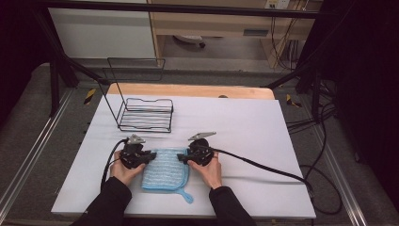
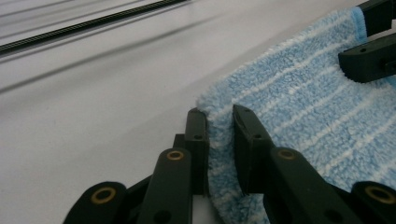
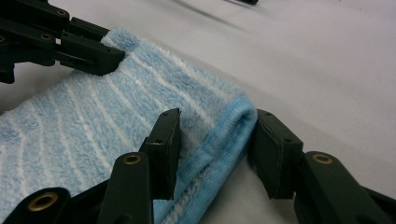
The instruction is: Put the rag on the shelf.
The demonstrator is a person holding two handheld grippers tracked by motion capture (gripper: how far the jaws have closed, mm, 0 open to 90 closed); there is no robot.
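So the white table [image 1: 244,127] takes up most of the scene, with a black wire rack [image 1: 145,114] standing far left on it. Near the middle, between the two hands, lies a light blue striped cloth [image 1: 164,169], folded flat, with a little loop tail sticking out at its near right corner.

The left tongs [image 2: 219,135] are clamped on the cloth's far left corner, pile squeezed between the pads. The right tongs [image 3: 217,144] straddle the far right corner at its thick hem, but there's a gap on the outer side, so I'd call them not yet gripping.

Handling-wise: it looks soft, light and floppy, so it will likely sag and drape once lifted. Corners and the stitched hem seem the best spots to pinch.

How many layers are folded under there is hard to make out, and sleeves cover the near table edge.
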